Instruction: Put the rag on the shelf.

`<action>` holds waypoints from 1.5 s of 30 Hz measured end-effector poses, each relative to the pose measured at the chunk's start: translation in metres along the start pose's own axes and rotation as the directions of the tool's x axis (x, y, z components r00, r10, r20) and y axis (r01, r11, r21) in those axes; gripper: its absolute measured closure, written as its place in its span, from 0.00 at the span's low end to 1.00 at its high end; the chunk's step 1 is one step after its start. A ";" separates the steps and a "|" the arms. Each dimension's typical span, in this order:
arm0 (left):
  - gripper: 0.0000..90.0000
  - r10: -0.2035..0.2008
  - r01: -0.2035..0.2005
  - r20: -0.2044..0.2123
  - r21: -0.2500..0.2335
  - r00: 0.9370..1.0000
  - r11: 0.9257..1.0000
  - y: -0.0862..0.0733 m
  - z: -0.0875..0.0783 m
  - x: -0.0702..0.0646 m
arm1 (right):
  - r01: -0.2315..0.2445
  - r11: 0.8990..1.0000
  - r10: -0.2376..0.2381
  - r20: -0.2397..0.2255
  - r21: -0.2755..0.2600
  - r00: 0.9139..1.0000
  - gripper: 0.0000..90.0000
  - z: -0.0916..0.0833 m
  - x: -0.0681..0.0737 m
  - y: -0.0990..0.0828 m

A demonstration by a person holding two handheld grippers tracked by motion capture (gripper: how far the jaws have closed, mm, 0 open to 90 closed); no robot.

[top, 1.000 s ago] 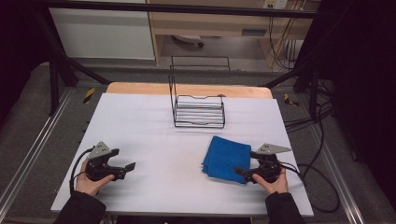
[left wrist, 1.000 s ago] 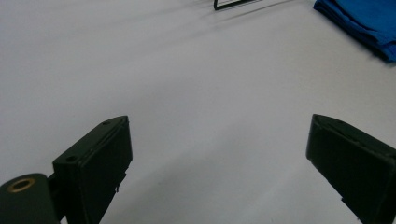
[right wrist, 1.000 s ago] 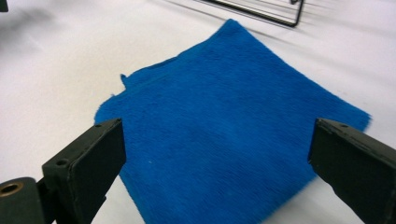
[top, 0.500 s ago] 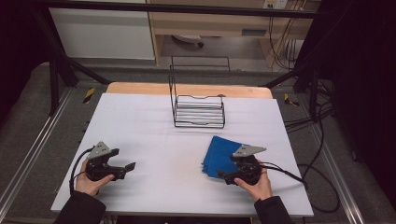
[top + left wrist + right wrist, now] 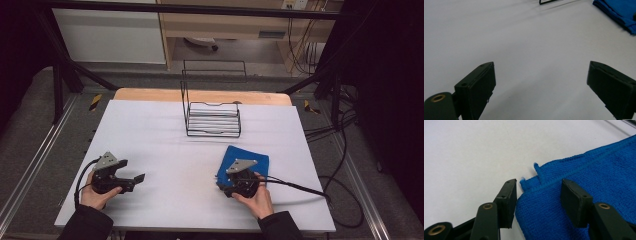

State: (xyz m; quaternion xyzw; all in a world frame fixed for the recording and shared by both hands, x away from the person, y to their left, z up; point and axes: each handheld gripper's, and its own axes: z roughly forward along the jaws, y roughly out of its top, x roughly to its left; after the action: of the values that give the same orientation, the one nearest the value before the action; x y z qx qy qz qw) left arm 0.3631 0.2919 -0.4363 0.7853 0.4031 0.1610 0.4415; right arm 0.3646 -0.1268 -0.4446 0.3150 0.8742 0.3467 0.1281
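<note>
A folded blue cloth (image 5: 251, 156) lies on the white table (image 5: 150, 130), right of centre. My right gripper (image 5: 223, 184) sits low at the cloth's near-left corner. In the right gripper view the cloth (image 5: 599, 170) has that corner between the jaws of the right gripper (image 5: 539, 186), one jaw beside the edge and one over the fabric. These jaws have just been closing, with a gap still between pads and cloth. My left gripper (image 5: 134, 170) rests at the near left, open and empty. The left gripper view shows this gripper (image 5: 541, 72) wide apart over bare table, the cloth (image 5: 621, 10) far off.
A black wire rack (image 5: 212, 120) stands upright at the middle back of the table; its base edge (image 5: 549, 2) shows in the left gripper view. The right gripper's cable (image 5: 300, 186) trails off to the right over the table edge. Cables hang beyond the right side.
The right hand has slid left along the cloth's near edge to its left corner, and its jaws stand narrower. The left hand and gripper have not moved.
</note>
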 end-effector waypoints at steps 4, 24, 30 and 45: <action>0.09 -0.002 0.002 0.002 -0.001 1.000 1.000 0.000 0.000 0.000 | 0.025 1.000 -0.025 0.045 0.004 0.999 0.58 0.006 0.002 0.001; 0.10 -0.004 0.004 0.000 0.001 1.000 1.000 0.000 0.000 0.000 | -0.010 1.000 0.009 0.052 0.014 0.999 0.92 0.002 -0.014 0.007; 0.10 -0.008 0.008 -0.004 0.000 1.000 1.000 0.000 -0.001 0.001 | -0.052 0.998 0.053 0.010 -0.038 0.999 0.92 -0.006 -0.014 0.012; 0.10 -0.009 0.009 -0.010 -0.003 1.000 1.000 0.000 -0.001 0.001 | -0.049 0.993 0.033 -0.142 -0.111 0.989 0.92 0.004 0.020 0.037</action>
State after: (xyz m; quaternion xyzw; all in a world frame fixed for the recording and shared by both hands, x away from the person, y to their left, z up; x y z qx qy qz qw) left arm 0.3631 0.2934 -0.4354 0.7821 0.4087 0.1636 0.4411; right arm 0.3685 -0.0914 -0.4228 0.3000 0.8531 0.4199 0.0771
